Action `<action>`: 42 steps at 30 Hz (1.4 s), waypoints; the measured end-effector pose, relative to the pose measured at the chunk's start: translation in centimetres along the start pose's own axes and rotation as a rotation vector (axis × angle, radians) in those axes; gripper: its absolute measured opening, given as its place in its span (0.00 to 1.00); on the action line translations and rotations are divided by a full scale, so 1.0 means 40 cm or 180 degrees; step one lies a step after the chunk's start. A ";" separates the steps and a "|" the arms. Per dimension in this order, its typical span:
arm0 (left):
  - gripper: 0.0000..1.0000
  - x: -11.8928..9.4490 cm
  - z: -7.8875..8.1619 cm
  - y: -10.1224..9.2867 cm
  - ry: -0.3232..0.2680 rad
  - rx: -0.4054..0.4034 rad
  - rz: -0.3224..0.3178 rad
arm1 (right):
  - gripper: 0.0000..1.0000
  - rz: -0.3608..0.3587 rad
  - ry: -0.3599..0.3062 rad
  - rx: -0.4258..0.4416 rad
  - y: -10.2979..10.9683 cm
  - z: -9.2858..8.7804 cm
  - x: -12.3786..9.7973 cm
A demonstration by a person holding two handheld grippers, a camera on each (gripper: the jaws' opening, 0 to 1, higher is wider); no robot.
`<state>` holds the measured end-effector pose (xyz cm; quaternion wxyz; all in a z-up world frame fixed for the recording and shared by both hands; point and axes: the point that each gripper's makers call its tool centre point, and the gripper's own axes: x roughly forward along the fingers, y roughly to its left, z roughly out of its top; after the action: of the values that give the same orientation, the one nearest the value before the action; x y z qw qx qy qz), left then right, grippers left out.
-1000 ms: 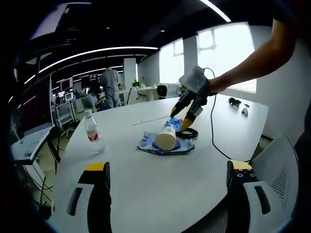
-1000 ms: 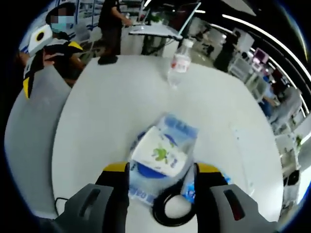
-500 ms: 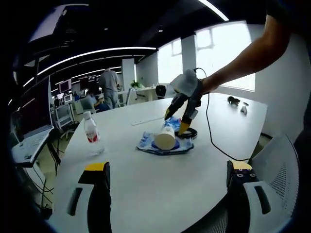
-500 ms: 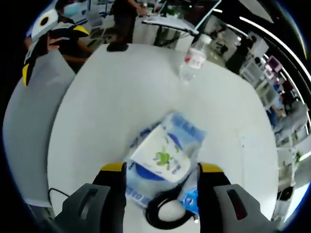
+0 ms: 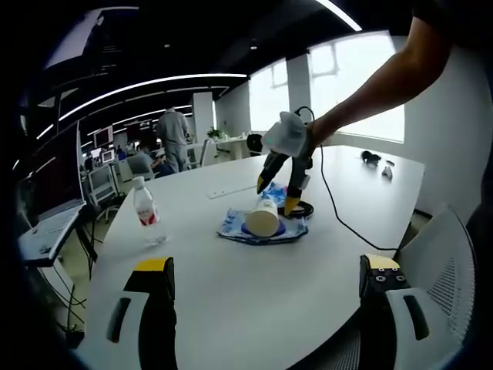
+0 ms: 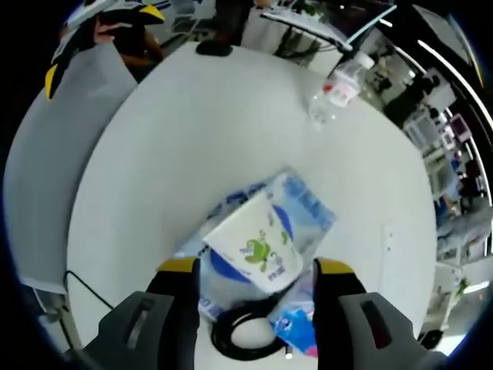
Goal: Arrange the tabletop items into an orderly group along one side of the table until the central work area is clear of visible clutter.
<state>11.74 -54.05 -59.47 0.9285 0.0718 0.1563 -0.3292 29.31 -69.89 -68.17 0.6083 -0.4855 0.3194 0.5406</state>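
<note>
paper cup (image 6: 255, 243) green print, unreadable, lying on blue-white packet (image 6: 302, 210) mid-table (image 5: 231, 270) | right gripper (image 6: 256, 271) jaws apart, straddling cup | left gripper (image 5: 262, 271) jaws apart, empty | bottle (image 5: 145, 210) red label, illegible

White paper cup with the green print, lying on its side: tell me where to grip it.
Grip the white paper cup across its side wall mid-body, coming from above. It lies tipped on the blue-and-white plastic packet, and the open right gripper already straddles it.
</note>
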 end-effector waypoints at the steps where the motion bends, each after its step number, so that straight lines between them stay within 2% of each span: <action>1: 0.99 0.000 0.001 0.001 -0.0006 -0.0005 0.0006 | 0.56 0.0009 0.0013 -0.0038 0.000 -0.001 0.001; 14: 0.99 -0.001 -0.003 -0.003 0.0025 0.0024 -0.0010 | 0.56 0.0163 0.0245 -0.0506 -0.001 0.007 0.024; 20: 0.99 0.001 -0.005 -0.004 0.0046 0.0062 -0.0020 | 0.55 0.0175 0.0251 -0.0576 -0.009 0.021 0.031; 25: 0.99 0.000 -0.005 -0.002 0.0041 0.0062 -0.0005 | 0.55 0.0333 0.0452 -0.0903 -0.004 0.003 0.044; 27: 0.99 0.000 -0.008 -0.003 0.0063 0.0039 -0.0030 | 0.55 0.0380 0.0592 -0.1219 -0.007 -0.008 0.048; 33: 0.99 0.001 -0.010 -0.008 0.0067 0.0044 -0.0058 | 0.53 0.0444 0.0602 -0.1133 -0.009 -0.007 0.057; 39: 0.99 0.003 -0.012 -0.008 0.0060 0.0074 -0.0063 | 0.52 0.0482 0.0630 -0.1247 -0.011 -0.006 0.063; 42: 0.99 0.003 -0.021 -0.004 0.0117 0.0125 -0.0041 | 0.52 0.0536 0.0632 -0.1333 -0.001 -0.011 0.070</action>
<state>11.51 -54.03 -60.31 0.9217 0.0951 0.1674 -0.3369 30.00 -69.34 -70.87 0.4129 -0.6234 0.2980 0.5934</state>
